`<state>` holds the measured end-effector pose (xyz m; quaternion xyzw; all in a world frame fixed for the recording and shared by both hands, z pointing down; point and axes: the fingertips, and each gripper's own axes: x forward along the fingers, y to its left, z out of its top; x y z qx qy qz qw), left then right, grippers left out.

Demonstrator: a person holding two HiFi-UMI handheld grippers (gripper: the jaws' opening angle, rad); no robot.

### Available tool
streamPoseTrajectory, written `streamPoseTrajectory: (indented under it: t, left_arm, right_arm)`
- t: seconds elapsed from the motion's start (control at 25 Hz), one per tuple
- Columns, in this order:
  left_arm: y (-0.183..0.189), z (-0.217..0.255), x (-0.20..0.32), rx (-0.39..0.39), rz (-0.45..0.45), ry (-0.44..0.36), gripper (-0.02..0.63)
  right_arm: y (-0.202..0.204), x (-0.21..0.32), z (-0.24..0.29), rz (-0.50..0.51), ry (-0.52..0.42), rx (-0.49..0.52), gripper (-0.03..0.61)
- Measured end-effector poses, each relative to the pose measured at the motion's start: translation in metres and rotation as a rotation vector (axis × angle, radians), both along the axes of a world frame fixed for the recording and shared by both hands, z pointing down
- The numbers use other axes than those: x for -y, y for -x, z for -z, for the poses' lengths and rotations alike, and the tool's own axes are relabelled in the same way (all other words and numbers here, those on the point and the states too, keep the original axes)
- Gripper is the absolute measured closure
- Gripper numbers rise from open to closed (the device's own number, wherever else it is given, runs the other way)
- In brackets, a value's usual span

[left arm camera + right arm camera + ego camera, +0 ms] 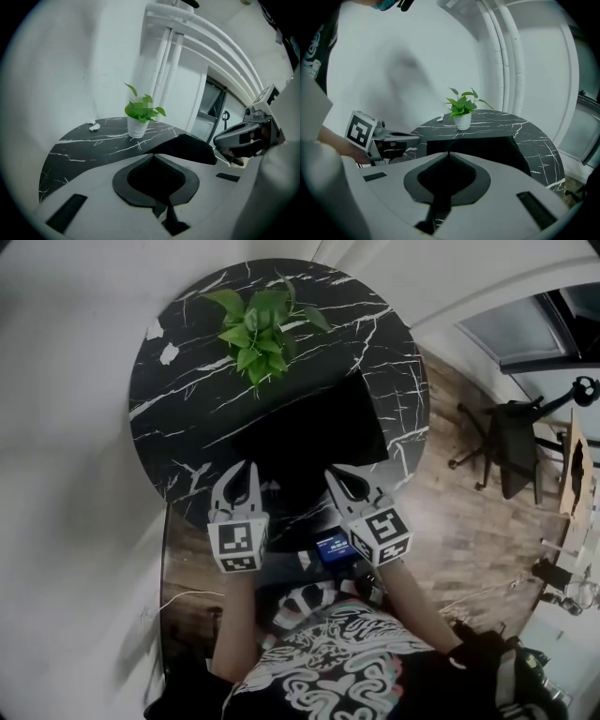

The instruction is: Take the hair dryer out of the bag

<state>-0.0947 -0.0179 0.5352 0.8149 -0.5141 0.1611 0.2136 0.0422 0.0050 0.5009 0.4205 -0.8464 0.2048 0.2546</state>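
One marble table [178, 418] bearing a bag [319, 437] stands on wood floor [459, 521].

Light even, soft, cool-toned. The white wall [393, 93] is bright, carrying one faint diffuse shadow. Strong fisheye bending in all views; black vignette corners in both gripper views. The flat black fabric bag [319, 442] shows no surface detail.

The head view looks steeply down on the round table [187, 418] from above the person [328, 662]. Each gripper view sits low by the near edge, facing across the tabletop toward the plant [140, 110] and wall [70, 70]. All three views share table, plant and bag [314, 432].
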Motion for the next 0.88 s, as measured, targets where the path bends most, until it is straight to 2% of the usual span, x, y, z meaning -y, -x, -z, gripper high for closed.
streamPoseTrajectory:
  t: [0.16,0.4,0.64,0.88]
  left_arm:
    - [0.0,-0.008,-0.007,0.011,-0.005,0.018,0.599]
    - [-0.005,-0.015,-0.015,-0.019,-0.013,0.03,0.598]
    - [-0.013,-0.029,-0.023,0.038,-0.067,0.051,0.598]
    - [-0.028,-0.054,-0.041,0.11,-0.163,0.126,0.598]
  right_arm:
    - [0.002,-0.008,-0.008,0.03,0.009,-0.023,0.558]
    - [0.002,-0.014,-0.017,0.032,0.042,-0.018,0.558]
    - [0.012,-0.014,-0.027,0.096,0.055,-0.028,0.557]
    - [0.021,-0.019,-0.043,0.18,0.091,-0.048,0.557]
